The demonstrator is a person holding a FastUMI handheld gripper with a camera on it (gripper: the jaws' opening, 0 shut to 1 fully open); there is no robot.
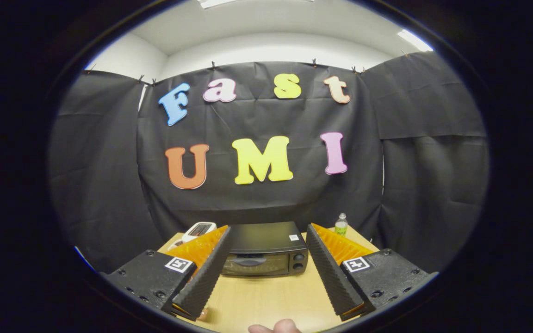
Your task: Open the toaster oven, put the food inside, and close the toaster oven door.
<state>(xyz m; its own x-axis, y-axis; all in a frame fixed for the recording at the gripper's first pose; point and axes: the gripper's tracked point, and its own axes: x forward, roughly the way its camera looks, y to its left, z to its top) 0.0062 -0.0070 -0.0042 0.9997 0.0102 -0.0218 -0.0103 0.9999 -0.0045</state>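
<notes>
A black toaster oven (264, 252) stands on the wooden table (266, 296), beyond my fingers and centred between them. Its glass door (253, 264) is closed, with a dark handle across the top and two knobs (298, 261) at its right side. My gripper (267, 240) hovers above the table with its fingers wide apart and nothing between them. The ribbed black finger pads (204, 275) flank the oven on both sides. A small pale brownish thing (203, 314) peeks out under the left finger; I cannot tell what it is.
A white device (198, 230) lies at the table's back left, behind the left finger. A small bottle with a white cap (341, 224) stands at the back right. Part of a person's hand (275, 326) shows at the near table edge. Black cloth walls surround the table.
</notes>
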